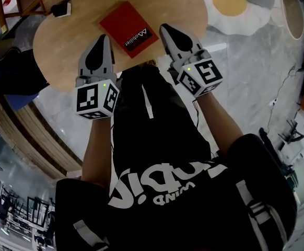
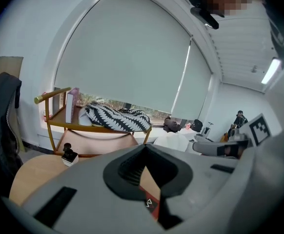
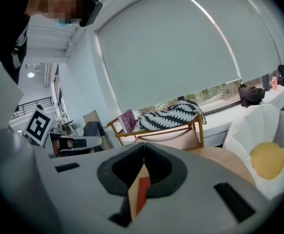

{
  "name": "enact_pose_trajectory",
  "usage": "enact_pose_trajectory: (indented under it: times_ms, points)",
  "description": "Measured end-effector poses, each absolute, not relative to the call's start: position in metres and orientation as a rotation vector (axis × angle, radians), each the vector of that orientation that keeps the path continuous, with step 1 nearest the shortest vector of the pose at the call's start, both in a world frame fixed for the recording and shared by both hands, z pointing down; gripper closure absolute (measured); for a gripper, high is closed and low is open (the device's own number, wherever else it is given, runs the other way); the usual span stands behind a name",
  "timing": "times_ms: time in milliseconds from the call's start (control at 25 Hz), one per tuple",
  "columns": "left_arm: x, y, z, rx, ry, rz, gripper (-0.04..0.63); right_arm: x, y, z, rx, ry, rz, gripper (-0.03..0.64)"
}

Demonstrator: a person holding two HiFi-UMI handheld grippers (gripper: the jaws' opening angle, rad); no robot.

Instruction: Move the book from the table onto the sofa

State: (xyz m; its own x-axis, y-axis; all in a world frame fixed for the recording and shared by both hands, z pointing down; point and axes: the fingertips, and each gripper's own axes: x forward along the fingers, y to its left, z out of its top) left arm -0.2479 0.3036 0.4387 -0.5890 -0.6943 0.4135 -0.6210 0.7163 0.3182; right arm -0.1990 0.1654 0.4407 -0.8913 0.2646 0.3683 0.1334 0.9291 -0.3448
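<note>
Left hand-held gripper [image 2: 144, 147]: jaws together, tips meeting, nothing pinched between them. Through the opening behind the tips we see a strip of wooden counter [image 2: 30, 177] and a red sliver of the book [image 2: 154, 206] (white logo on it). A small black-and-white object [image 2: 69, 155] sits at the counter's far edge. Beyond it, a gold-framed rack [image 2: 98, 140] carries a zigzag-patterned cushion [image 2: 116, 118], below a drawn roller blind [image 2: 127, 52]. The right hand-held gripper [image 2: 200, 146] shows at right.

My red book [image 1: 128, 29] carries white print on its cover reading "Mobilier", next to a small zigzag logo. My black shirt [image 1: 157, 221] has white lettering, seen upside down in the head view. Its small word reads "WIND", and I cannot make out the larger one.
</note>
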Motion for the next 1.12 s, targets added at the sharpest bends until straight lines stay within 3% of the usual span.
enact_pose_trajectory:
  times_ms: [800, 1120]
  points:
    - [-0.241, 0.306, 0.6, 0.892, -2.376, -0.213, 0.588, -0.21, 0.172, 0.592, -0.322, -2.586, 0.453, 0.615]
    - [-0.238, 0.31, 0.624, 0.86, -2.36, -0.254, 0.588, -0.212, 0.171, 0.616, -0.292, -2.567, 0.425, 0.615]
